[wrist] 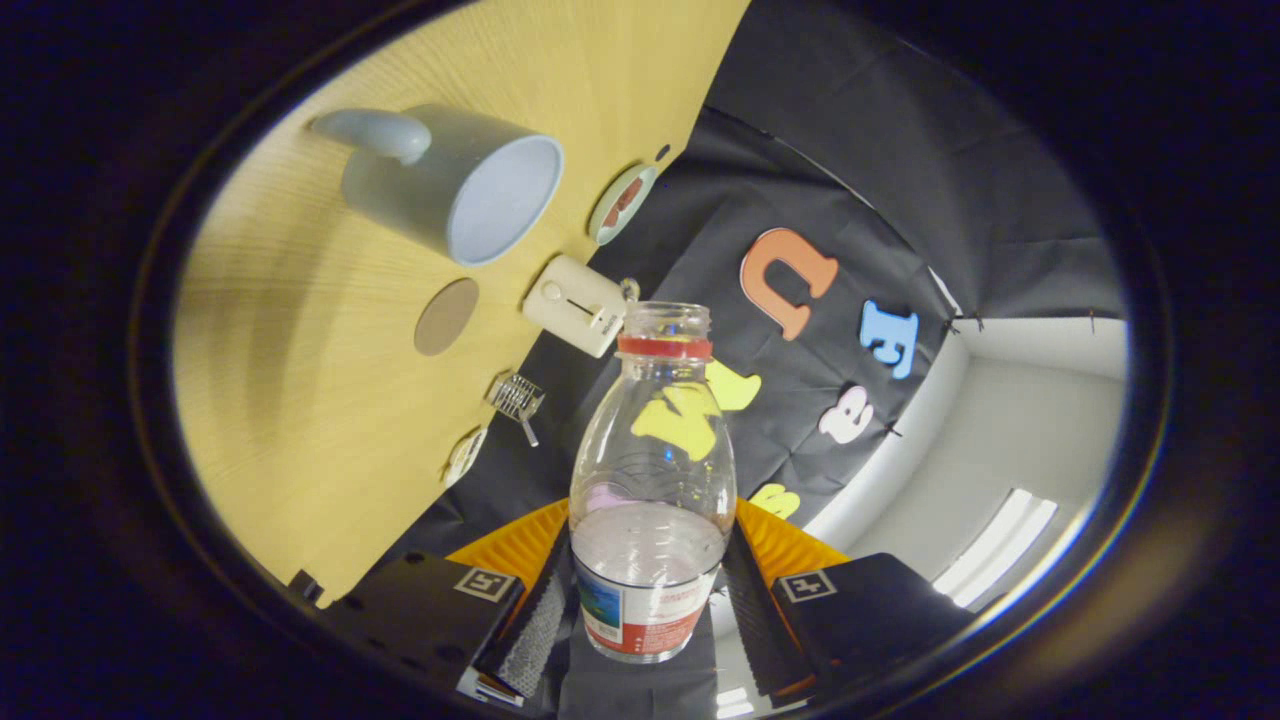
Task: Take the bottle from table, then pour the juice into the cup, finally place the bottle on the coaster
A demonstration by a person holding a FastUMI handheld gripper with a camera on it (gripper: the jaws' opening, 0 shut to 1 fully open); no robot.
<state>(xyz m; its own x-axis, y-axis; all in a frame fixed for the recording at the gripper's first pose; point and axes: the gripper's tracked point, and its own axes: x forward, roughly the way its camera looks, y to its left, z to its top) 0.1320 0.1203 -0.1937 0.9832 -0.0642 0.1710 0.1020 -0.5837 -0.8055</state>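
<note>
Clear plastic bottle sits clamped between both fingers of the gripper, long axis running forward along them, uncapped neck pointing away. Label print too small to read. Beyond: round brown coaster, then pale cup on the wooden table.

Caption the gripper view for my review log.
Hand-held gripper shut on uncapped bottle, lifted and tilted toward the cup on the table.

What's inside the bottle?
The bottle, held between the gripper fingers, is see-through with no cap. Its upper part looks empty. A clear liquid seems to sit low down, but the label hides the bottom, so how much is unclear.
</note>
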